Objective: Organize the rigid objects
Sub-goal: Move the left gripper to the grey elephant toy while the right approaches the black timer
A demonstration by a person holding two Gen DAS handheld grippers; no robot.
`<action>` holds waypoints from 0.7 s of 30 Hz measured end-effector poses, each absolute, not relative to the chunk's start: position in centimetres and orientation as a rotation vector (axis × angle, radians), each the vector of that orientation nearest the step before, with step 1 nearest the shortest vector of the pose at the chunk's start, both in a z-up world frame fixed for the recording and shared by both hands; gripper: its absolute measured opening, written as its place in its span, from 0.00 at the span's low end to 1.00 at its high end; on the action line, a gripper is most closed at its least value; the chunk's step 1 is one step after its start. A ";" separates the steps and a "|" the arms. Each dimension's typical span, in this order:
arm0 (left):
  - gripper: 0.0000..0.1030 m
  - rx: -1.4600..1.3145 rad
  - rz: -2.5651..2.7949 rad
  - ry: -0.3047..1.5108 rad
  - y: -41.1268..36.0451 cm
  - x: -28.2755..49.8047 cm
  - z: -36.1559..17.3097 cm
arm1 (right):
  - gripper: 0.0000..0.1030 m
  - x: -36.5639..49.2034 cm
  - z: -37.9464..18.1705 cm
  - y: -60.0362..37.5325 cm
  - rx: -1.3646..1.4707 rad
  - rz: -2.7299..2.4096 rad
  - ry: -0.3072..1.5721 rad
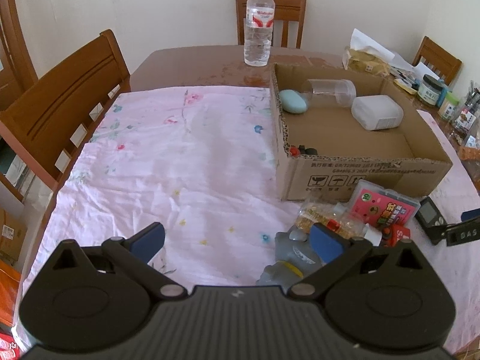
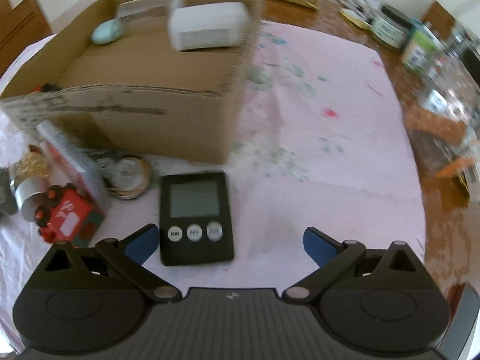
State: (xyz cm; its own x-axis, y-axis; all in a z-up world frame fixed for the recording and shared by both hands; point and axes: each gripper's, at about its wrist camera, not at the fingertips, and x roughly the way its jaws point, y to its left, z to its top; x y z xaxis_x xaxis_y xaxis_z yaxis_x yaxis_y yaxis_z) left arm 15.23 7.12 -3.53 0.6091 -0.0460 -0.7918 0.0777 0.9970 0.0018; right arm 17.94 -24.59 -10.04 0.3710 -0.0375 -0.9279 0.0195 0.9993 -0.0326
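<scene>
Your right gripper, jaws spread wide and empty, hovers low over the black digital timer lying flat on the pink cloth just near of the cardboard box, seemingly lined up to grab it, while your left gripper, also spread and empty, waits over bare cloth.
</scene>
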 end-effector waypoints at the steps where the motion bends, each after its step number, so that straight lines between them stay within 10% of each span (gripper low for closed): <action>1: 0.99 0.036 -0.073 0.915 7.2 15.2 -3.6 | 1.00 17.9 -10.1 -25.0 0.000 -0.042 1.193; 21: 0.96 0.083 -0.223 1.047 4.5 14.9 -8.6 | 1.00 17.2 -10.8 -23.0 -0.058 0.032 1.157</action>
